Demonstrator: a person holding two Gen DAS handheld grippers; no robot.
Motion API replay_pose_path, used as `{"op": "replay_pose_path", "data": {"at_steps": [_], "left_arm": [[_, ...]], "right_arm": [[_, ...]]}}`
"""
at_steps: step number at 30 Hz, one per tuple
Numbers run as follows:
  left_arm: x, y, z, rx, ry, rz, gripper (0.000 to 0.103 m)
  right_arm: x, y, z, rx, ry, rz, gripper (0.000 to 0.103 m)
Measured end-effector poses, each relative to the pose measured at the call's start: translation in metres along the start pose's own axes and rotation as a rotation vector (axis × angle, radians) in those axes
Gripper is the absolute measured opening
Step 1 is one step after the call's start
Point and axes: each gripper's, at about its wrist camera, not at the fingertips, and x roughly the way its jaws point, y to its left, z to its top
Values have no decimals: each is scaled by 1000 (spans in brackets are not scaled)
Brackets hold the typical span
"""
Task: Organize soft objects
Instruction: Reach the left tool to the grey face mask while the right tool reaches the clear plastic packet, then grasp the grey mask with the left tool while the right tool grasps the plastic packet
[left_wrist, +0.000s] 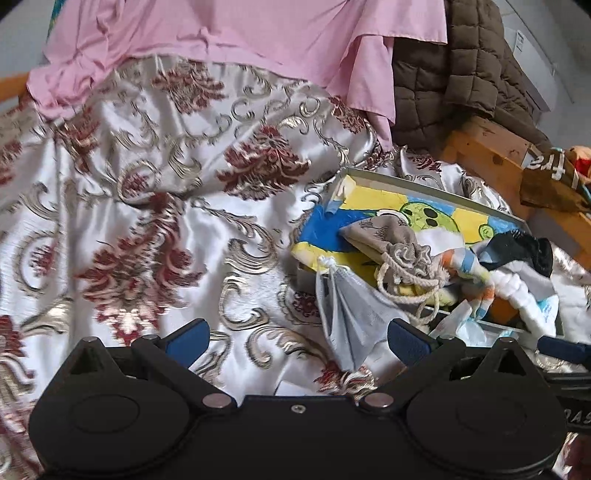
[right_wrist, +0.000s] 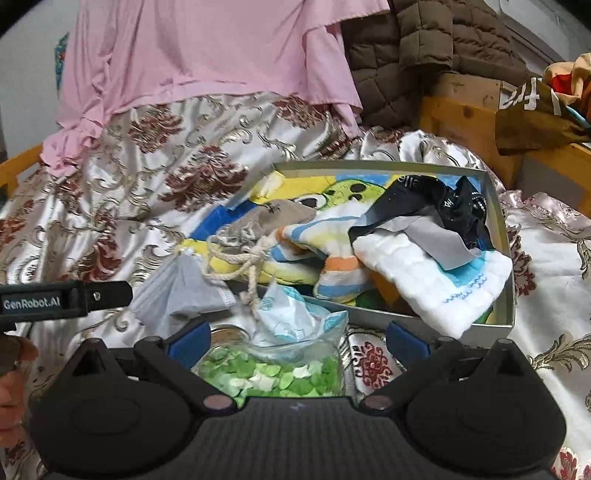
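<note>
Both claws gape wide, gripping nothing, above a satin bedspread (left_wrist: 140, 177). A grey mask (left_wrist: 351, 317) droops from the box (right_wrist: 506, 295) edge, just ahead of the left claw (left_wrist: 297, 338). A clear packet of green pieces (right_wrist: 273, 373) lies between the right claw's (right_wrist: 297, 339) fingers, a towel (right_wrist: 432, 280) beyond it.

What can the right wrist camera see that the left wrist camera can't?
Only the right wrist view shows the clear bag of green and white pieces between the open right gripper fingers, and the box's far right wall. Only the left wrist view shows the open left gripper head-on above the patterned bedspread. Both show the beige drawstring pouch, grey face mask, pink cloth and brown quilted jacket.
</note>
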Motion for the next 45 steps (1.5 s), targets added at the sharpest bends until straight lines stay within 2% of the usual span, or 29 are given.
{"op": "replay_pose_path", "data": {"at_steps": [5, 16, 22, 28, 31, 34, 36, 37, 39, 42, 44, 45], "left_arm": [[20, 6, 6, -41, 30, -62, 102], [50, 23, 12, -152, 114, -106, 102], [59, 22, 10, -130, 154, -121, 101], [62, 16, 12, -85, 171, -182, 93], [63, 13, 12, -66, 182, -210, 83], [65, 12, 10, -56, 193, -224, 70], [65, 12, 10, -56, 198, -236, 55], [66, 12, 9, -56, 201, -242, 50], [67, 12, 9, -56, 210, -260, 32], [68, 7, 7, -38, 221, -272, 18], [66, 5, 6, -21, 210, -258, 13], [65, 4, 6, -17, 200, -249, 8]], "right_arm": [[13, -2, 4, 25, 25, -42, 103], [37, 7, 15, 35, 89, -36, 103], [48, 11, 19, 39, 131, -59, 102], [56, 5, 21, 74, 162, -33, 92], [59, 5, 21, 69, 174, -31, 87], [60, 8, 22, 51, 178, -32, 77], [61, 9, 21, 38, 179, -41, 68], [61, 10, 22, 34, 178, -47, 68], [60, 11, 21, 25, 176, -48, 64], [59, 14, 21, 0, 174, -52, 58], [58, 16, 20, -18, 171, -56, 55], [58, 17, 20, -26, 169, -57, 53]]}}
